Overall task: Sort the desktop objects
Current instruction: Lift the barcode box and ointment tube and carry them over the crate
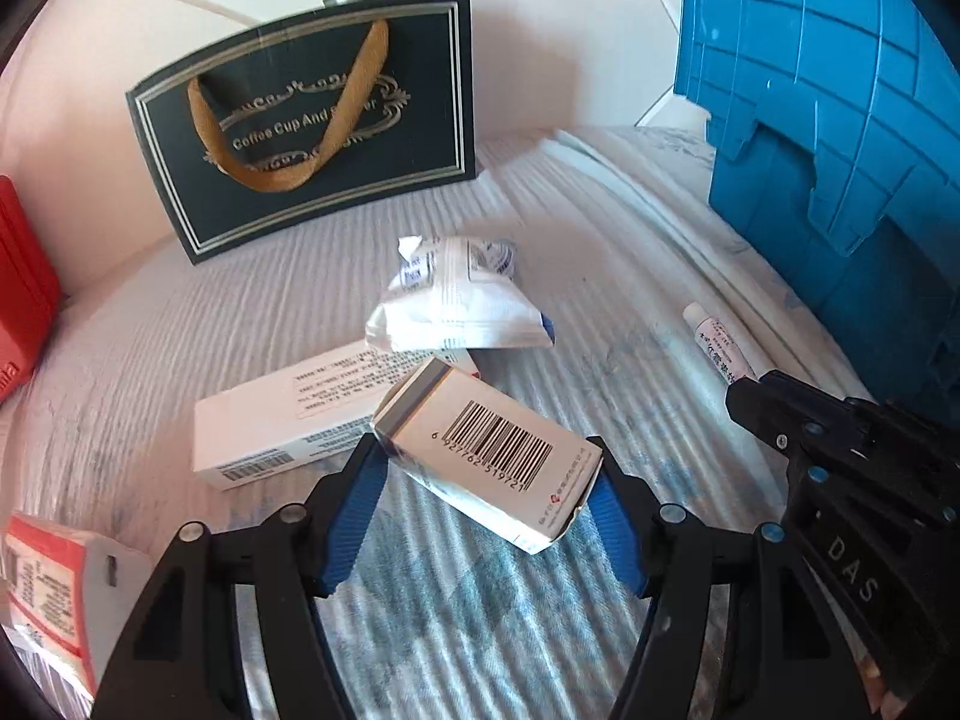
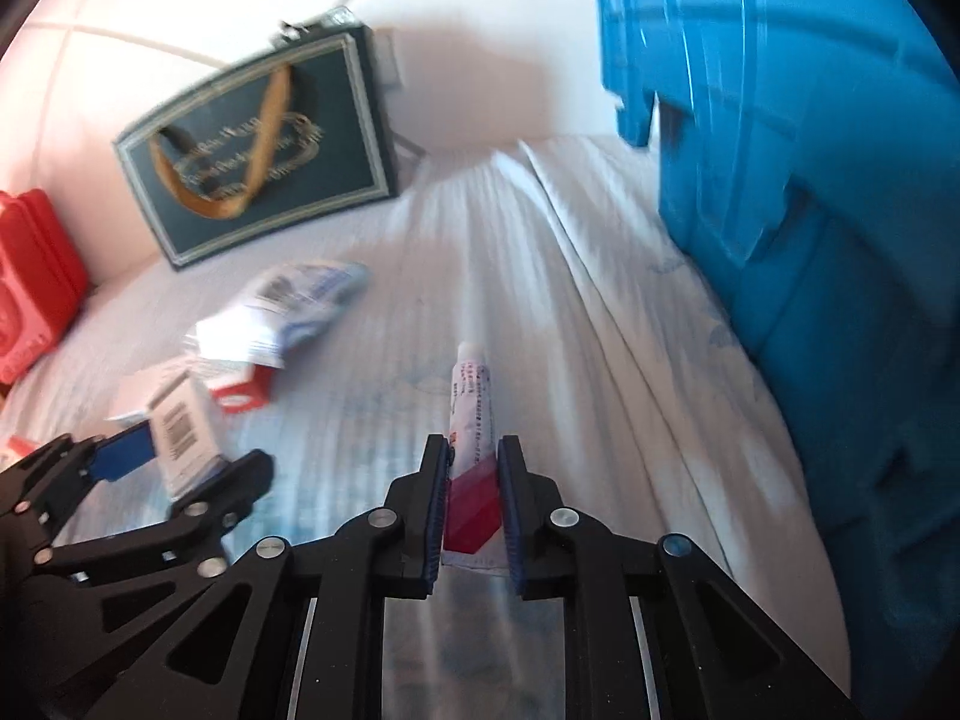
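left hand-held gripper [image 1: 489,495]: clamped on barcode box [image 1: 489,456] | right hand-held gripper [image 2: 474,480]: pinching ointment tube [image 2: 471,414] by tail | advice: lift level, grip firm, clear blue bin [image 2: 810,240] wall

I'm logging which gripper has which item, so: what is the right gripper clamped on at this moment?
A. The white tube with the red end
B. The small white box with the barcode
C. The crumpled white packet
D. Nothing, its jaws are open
A. In the right wrist view the right gripper has its blue pads closed on the red end of the tube; the barcode box sits in the left gripper.
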`<state>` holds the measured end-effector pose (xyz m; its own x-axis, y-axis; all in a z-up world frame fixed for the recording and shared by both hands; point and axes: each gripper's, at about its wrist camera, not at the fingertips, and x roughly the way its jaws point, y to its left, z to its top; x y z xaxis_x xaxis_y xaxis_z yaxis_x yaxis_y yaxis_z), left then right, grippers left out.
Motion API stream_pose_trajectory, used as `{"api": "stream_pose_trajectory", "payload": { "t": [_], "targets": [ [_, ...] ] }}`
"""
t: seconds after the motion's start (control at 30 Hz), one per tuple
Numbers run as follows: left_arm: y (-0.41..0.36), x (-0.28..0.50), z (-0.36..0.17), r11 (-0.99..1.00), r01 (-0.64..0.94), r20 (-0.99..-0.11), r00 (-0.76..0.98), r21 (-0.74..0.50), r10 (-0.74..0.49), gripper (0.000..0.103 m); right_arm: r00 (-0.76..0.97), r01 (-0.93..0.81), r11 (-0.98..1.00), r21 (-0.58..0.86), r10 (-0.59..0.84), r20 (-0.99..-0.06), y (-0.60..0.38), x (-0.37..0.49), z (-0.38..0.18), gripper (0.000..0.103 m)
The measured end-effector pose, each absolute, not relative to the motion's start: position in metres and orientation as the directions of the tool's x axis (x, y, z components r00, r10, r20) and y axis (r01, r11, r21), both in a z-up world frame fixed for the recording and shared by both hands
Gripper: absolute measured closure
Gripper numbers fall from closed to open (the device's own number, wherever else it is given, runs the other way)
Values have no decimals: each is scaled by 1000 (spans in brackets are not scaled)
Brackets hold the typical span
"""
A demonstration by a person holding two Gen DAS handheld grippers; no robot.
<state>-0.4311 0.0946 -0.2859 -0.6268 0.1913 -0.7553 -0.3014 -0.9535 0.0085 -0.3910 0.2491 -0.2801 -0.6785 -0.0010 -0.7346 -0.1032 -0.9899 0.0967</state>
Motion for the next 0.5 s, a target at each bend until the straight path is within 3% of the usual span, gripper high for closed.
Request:
{"api": "stream_pose_trajectory", "payload": {
  "t": [0.23, 0.5],
  "targets": [
    [71, -398, -229, -962, -274, -679, -708, 9, 195, 38, -745, -51, -995, 90, -22, -667, 224, -357, -227, 86],
    [37, -322, -142, -975, -222, -547, -817, 7, 183, 38, -861, 21, -998, 53, -45, -507, 189, -281, -135, 86]
  ]
}}
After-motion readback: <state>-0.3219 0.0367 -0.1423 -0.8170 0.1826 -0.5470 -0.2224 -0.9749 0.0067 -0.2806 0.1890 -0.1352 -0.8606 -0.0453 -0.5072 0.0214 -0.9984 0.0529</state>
